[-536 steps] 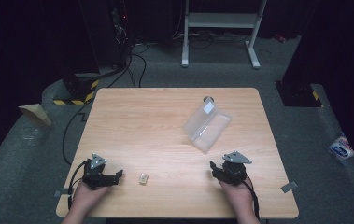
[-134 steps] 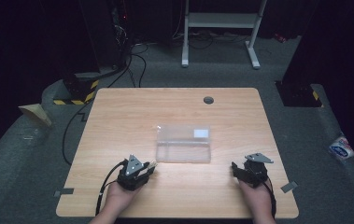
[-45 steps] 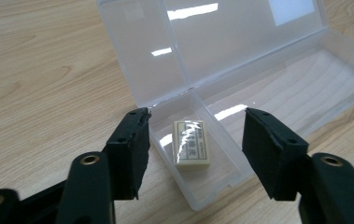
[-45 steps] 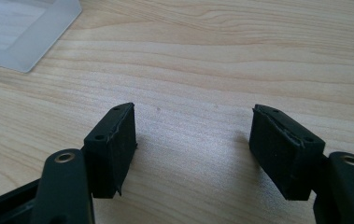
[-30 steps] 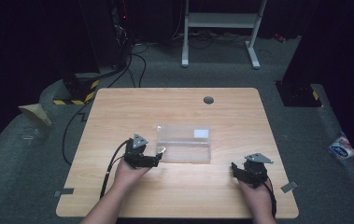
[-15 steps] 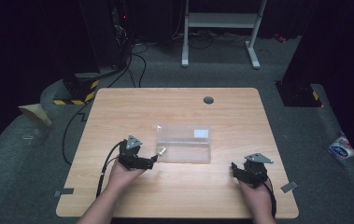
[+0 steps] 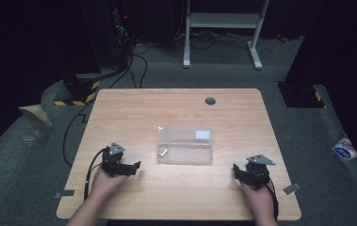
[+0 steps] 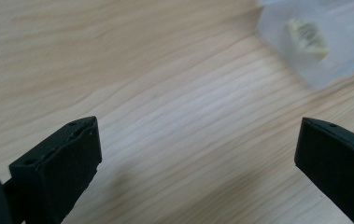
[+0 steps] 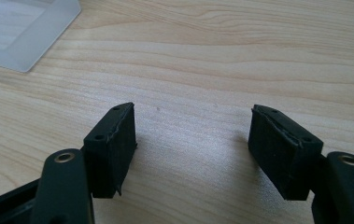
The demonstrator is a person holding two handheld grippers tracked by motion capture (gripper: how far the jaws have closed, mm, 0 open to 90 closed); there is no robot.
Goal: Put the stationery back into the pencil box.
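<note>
One clear rectangular plastic box (image 7: 185, 145) lies flat near the middle of the light wooden bench (image 7: 133, 113), long side running left to right. Inside it, at the left end, sits a small pale yellowish block (image 7: 163, 152); in the left gripper view the same block (image 8: 307, 36) shows through the frosted wall of the box (image 8: 347, 51) at upper right, blurred. A white rectangular label (image 7: 203, 134) sits on the box toward its far right corner; no writing on it can be read. Small round dark grommet (image 7: 209, 100) at the far edge of the bench.

Left gripper (image 7: 133, 166) is held low over the bench, near the front left, jaws pointing right toward the box and spread wide with bare wood between them. The box stands near it, ahead and to the right, apart from the jaws. Its own view (image 8: 198, 154) confirms: nothing between the jaws, box corner beyond the right jaw.

Right gripper (image 7: 238, 170) is near the front right of the bench, jaws parted and holding nothing (image 9: 192, 140). The box corner (image 9: 25, 32) lies ahead and to the upper left in that view, clear of the jaws.

Off the bench, on the grey floor at right: a crumpled white and blue wrapper (image 7: 344, 149), print unreadable.
</note>
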